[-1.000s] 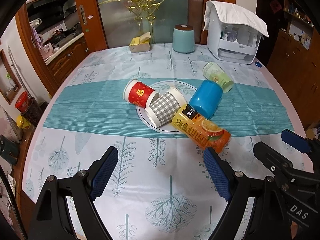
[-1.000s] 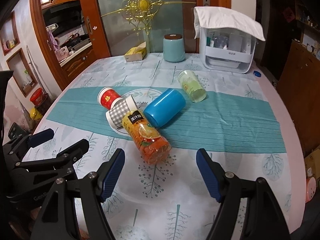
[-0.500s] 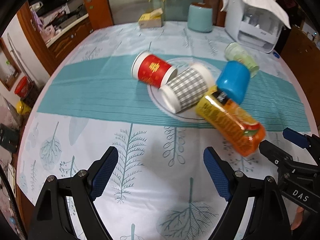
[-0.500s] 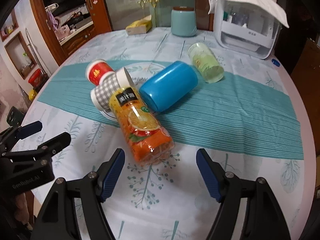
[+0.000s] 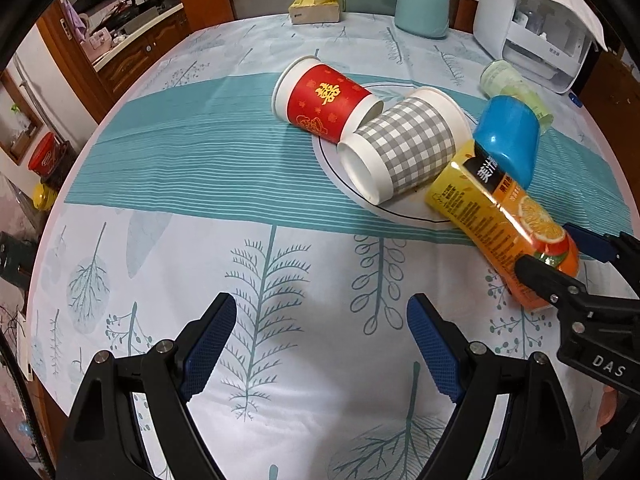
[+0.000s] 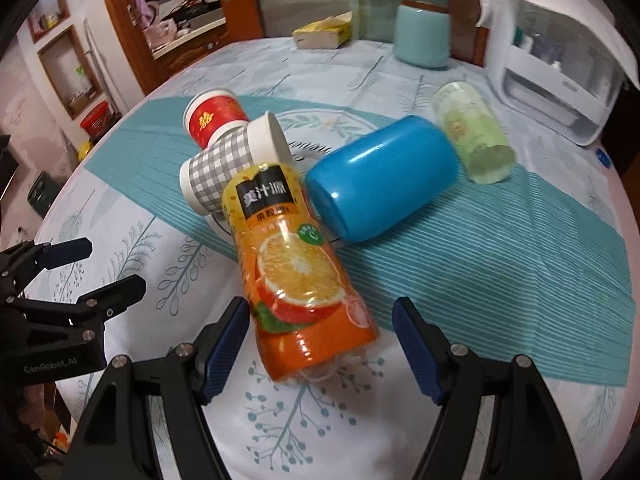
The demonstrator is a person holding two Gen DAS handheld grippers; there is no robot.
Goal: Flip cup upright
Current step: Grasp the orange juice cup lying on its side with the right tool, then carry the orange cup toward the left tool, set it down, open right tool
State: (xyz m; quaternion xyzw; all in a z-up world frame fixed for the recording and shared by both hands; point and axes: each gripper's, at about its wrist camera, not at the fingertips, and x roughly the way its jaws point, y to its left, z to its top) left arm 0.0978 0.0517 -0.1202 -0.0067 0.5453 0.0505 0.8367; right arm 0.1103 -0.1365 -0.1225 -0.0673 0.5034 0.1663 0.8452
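Note:
Several cups lie on their sides on the table: a red paper cup [image 5: 326, 100] [image 6: 214, 118], a grey checked paper cup [image 5: 404, 148] [image 6: 224, 168], a blue cup [image 5: 508, 138] [image 6: 384, 188], a pale green cup [image 5: 510, 84] [image 6: 474, 144] and an orange juice cup [image 5: 504, 220] [image 6: 298, 276]. My left gripper [image 5: 322, 340] is open and empty, near the table's front edge, short of the checked cup. My right gripper [image 6: 320, 340] is open, its jaws either side of the orange cup's near end, not touching it.
A white appliance [image 5: 536, 28] under a cloth, a light blue canister [image 5: 422, 8] and a yellow tissue box [image 5: 316, 6] stand at the table's far side. Wooden cabinets [image 5: 132, 48] are beyond the left edge. Each gripper shows in the other's view [image 5: 580, 300] [image 6: 60, 280].
Both grippers have moved forward and down toward the cups. The right gripper's jaws now flank the orange cup's near end. The cups have not moved.

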